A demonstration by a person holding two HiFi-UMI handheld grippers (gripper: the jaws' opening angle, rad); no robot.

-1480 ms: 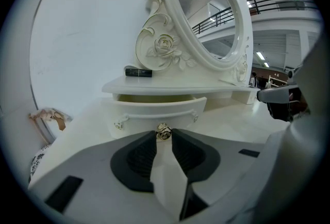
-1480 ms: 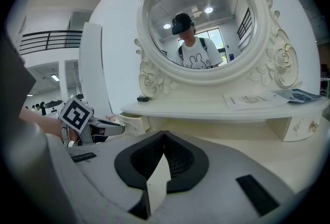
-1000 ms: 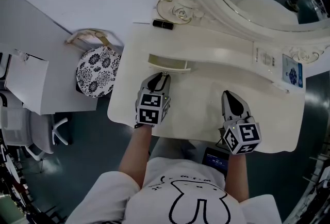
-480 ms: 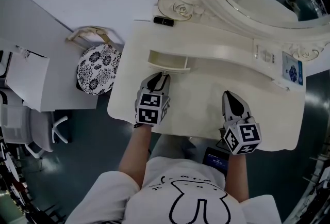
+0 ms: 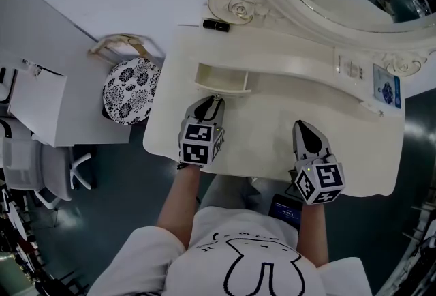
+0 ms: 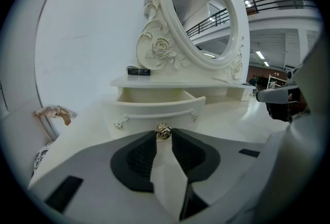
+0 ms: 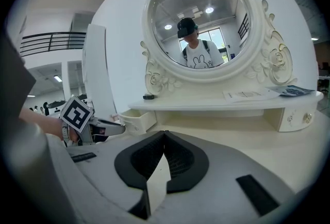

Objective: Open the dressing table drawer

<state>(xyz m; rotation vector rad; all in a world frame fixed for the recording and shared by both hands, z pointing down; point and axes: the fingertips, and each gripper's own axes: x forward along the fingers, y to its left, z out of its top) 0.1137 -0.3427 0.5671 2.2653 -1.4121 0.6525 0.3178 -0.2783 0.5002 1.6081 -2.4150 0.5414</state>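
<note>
One drawer [image 5: 225, 88], its knob [image 6: 164, 132] pinched by the left gripper [image 5: 216, 101], has been drawn further toward the dressing table's [image 5: 272, 124] front edge, judged nearly open; the right gripper [image 5: 305, 126] is closed, empty.

The cream drawer [image 5: 221, 80] stands pulled partway out on the left of the desk [image 5: 272, 144], its pale inside showing. Its curved front faces near, and the left gripper [image 5: 214, 104] pinches the small gold knob [image 6: 164, 132] at its middle.

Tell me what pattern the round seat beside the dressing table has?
The round seat has a black-and-white floral pattern, clearest in the head view.
</note>
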